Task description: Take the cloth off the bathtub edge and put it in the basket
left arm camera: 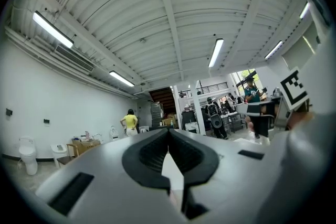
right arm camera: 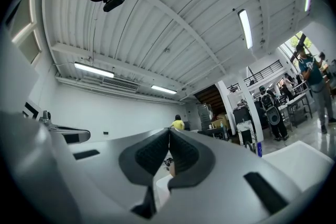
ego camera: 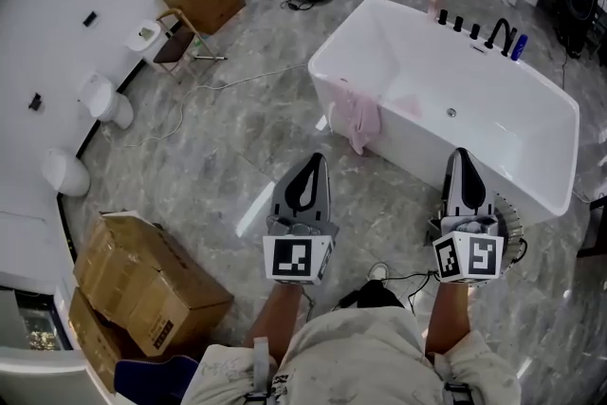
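Along the wall at far left stand white toilets (ego camera: 106,101), and below them two battered cardboard boxes (ego camera: 142,285) sit on the grey marbled floor. The left gripper (ego camera: 316,158) is held level over the floor with its jaws pressed together. Its own view (left arm camera: 169,131) shows the dark pads meeting at the tip with nothing between them.

Just ahead and a little to its right hangs the cloth (ego camera: 359,119) — pale pink, soft and rumpled. It is draped over the near left edge of the white bathtub (ego camera: 531,168), and most of it trails down the outer wall in loose folds. Neither gripper touches it.

A black faucet (ego camera: 500,34) stands on the tub's far rim. The right gripper (ego camera: 461,154) reaches over the tub's near rim, well apart from the cloth — its pads (right arm camera: 169,132) are likewise closed tip to tip and empty.
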`<control>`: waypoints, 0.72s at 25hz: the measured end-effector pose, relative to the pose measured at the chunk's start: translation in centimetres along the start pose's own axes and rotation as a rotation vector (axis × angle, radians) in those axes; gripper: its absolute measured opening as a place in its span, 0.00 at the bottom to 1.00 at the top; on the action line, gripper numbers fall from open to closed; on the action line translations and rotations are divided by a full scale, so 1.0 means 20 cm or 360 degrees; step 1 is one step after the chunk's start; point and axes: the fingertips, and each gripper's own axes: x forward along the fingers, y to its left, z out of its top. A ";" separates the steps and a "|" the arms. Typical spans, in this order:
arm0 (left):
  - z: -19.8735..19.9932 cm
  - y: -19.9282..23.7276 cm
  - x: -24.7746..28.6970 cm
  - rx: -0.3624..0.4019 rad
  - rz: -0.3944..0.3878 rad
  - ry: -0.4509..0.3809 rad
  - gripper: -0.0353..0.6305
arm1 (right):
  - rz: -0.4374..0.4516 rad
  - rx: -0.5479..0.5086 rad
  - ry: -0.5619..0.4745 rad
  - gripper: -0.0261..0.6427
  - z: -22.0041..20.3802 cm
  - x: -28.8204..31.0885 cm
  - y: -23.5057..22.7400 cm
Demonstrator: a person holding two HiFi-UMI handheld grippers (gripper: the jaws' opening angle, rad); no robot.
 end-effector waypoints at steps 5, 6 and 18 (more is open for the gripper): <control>0.07 -0.09 0.17 0.0031 -0.0005 -0.0036 0.06 | -0.0014 0.0069 -0.0032 0.02 0.04 0.08 -0.19; 0.08 -0.11 0.20 0.0038 -0.0007 -0.0042 0.06 | -0.0016 0.0081 -0.0039 0.02 0.05 0.09 -0.22; 0.05 -0.21 0.44 0.0001 0.0000 -0.0044 0.06 | -0.0007 0.0050 0.0009 0.02 -0.01 0.22 -0.41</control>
